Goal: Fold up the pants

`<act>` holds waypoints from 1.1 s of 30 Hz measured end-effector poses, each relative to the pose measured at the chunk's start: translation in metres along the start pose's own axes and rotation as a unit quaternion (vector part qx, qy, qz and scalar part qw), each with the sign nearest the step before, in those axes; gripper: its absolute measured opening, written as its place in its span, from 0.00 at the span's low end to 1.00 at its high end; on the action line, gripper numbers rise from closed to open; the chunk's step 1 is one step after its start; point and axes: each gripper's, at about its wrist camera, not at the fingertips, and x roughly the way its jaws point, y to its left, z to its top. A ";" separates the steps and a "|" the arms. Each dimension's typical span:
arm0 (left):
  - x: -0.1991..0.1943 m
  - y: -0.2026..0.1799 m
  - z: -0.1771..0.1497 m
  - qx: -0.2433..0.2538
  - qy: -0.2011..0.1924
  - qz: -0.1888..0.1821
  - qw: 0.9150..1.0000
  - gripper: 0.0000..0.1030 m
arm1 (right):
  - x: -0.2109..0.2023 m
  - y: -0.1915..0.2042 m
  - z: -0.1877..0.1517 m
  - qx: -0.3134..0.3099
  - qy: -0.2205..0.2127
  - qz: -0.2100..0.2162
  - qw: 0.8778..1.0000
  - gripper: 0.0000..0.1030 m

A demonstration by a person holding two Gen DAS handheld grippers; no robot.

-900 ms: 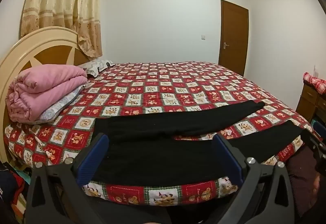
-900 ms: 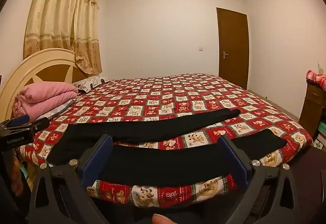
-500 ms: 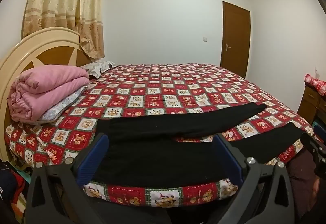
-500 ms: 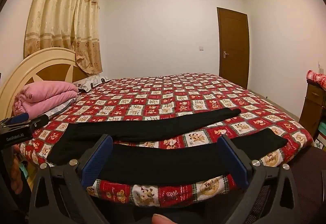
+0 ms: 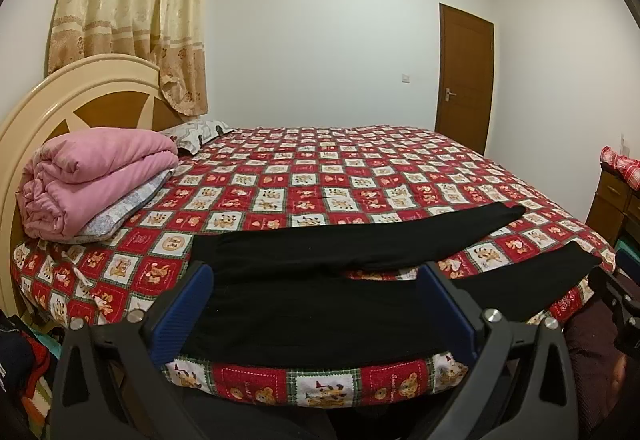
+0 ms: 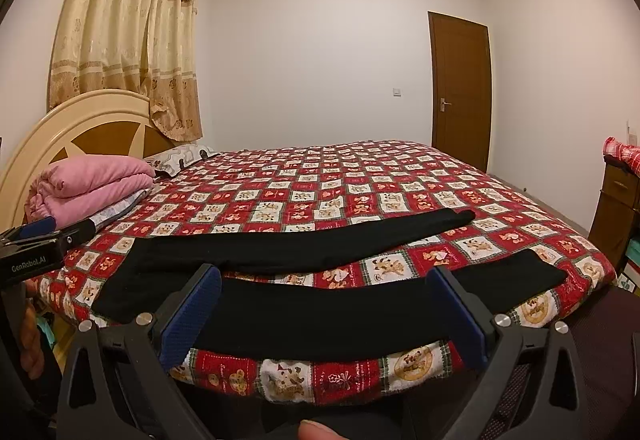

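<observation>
Bed [image 5: 360, 160]: covered edge to edge by a red-and-white checked bedspread with cartoon squares; cream and brown headboard [image 5: 80, 96] at its left end.

Pants [image 5: 320, 304]: black, laid flat along the near edge of the bed, waist toward the headboard end, two legs spread apart toward the foot end; the near leg ran right along the edge and its cuff lay near the foot-end corner. In the right wrist view the pants [image 6: 304, 304] showed the same layout.

Pink quilt [image 5: 92, 180]: folded, stacked on a pale patterned fabric at the headboard end; a pillow [image 5: 200, 132] lay behind it, partly hidden.

Dresser [image 5: 612, 208]: beyond the foot of the bed, cut off by the frame edge, red checked cloth on top; drawer contents not visible.

Left hand-held gripper [image 5: 316, 312]: released, blue pads wide apart, hovering before the near edge, grasping nothing.

Right hand-held gripper [image 6: 324, 312]: released likewise, off the fabric; a fingertip showed at the bottom frame edge.
</observation>
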 end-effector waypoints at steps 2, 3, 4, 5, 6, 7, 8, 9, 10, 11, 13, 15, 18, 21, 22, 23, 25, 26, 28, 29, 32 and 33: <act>0.000 0.001 0.000 0.000 0.000 0.000 1.000 1.00 | 0.000 0.000 0.000 0.001 0.001 0.001 1.000 0.99; 0.000 0.000 0.000 0.000 0.000 0.000 1.000 1.00 | 0.000 0.000 0.000 0.000 0.001 0.000 1.000 0.99; 0.000 0.000 0.000 0.000 -0.001 0.000 1.000 1.00 | 0.000 0.000 -0.001 0.000 0.001 0.000 1.000 0.99; 0.000 0.000 0.000 0.000 -0.001 0.000 1.000 1.00 | 0.001 0.000 -0.001 0.000 0.001 0.000 1.000 0.99; 0.000 0.000 -0.001 0.000 -0.001 0.000 1.000 1.00 | 0.001 0.000 -0.001 0.000 0.001 0.000 1.000 0.99; 0.000 0.000 -0.001 0.000 -0.001 0.000 1.000 1.00 | 0.001 0.000 -0.001 0.000 0.002 0.000 1.000 0.99; -0.001 0.000 -0.001 0.000 -0.001 0.000 1.000 1.00 | 0.001 0.000 -0.001 -0.001 0.001 0.000 1.000 0.99; -0.001 0.000 -0.001 0.000 -0.001 0.000 1.000 1.00 | 0.001 0.000 -0.001 -0.001 0.001 0.000 1.000 0.99; -0.001 0.000 -0.001 0.000 -0.001 0.000 1.000 1.00 | 0.001 0.000 -0.001 0.000 0.001 0.000 1.000 0.99; 0.000 0.000 -0.001 0.000 -0.002 0.000 1.000 1.00 | 0.001 0.001 -0.002 -0.001 0.002 0.000 1.000 0.99; -0.001 0.000 -0.001 0.000 -0.002 0.000 1.000 1.00 | 0.002 0.002 -0.003 -0.002 0.003 0.000 1.000 0.99; -0.001 0.000 -0.001 0.001 -0.002 0.000 1.000 1.00 | 0.002 0.002 -0.003 -0.002 0.003 0.000 1.000 0.99; -0.001 0.000 -0.001 0.001 -0.001 -0.001 1.000 1.00 | 0.002 0.002 -0.003 -0.002 0.003 0.000 1.000 0.99; -0.001 0.000 -0.002 0.000 -0.002 -0.001 1.000 1.00 | 0.002 0.002 -0.004 -0.003 0.004 0.000 1.000 0.99; -0.001 0.000 -0.001 0.001 -0.002 -0.001 1.000 1.00 | 0.003 0.002 -0.005 -0.003 0.005 0.000 1.000 0.99; 0.001 0.000 -0.002 -0.001 -0.002 0.001 1.000 1.00 | 0.003 0.002 -0.005 -0.003 0.007 0.001 1.000 0.99; 0.001 0.001 -0.002 -0.001 -0.001 0.001 1.000 1.00 | 0.004 0.003 -0.006 -0.004 0.008 0.001 1.000 0.99; 0.001 0.000 -0.002 -0.001 -0.002 0.001 1.000 1.00 | 0.004 0.003 -0.006 -0.004 0.008 0.001 1.000 0.99; 0.001 0.000 -0.002 -0.001 -0.002 0.001 1.000 1.00 | 0.004 0.002 -0.006 -0.004 0.008 0.001 1.000 0.99; 0.001 0.000 -0.002 -0.001 -0.002 0.001 1.000 1.00 | 0.004 0.003 -0.007 -0.004 0.008 0.001 1.000 0.99; 0.001 0.000 -0.002 -0.001 -0.002 0.000 1.000 1.00 | 0.004 0.002 -0.006 -0.004 0.008 0.001 1.000 0.99; 0.001 0.000 -0.002 -0.001 -0.002 0.001 1.000 1.00 | 0.004 0.002 -0.007 -0.004 0.009 0.001 1.000 0.99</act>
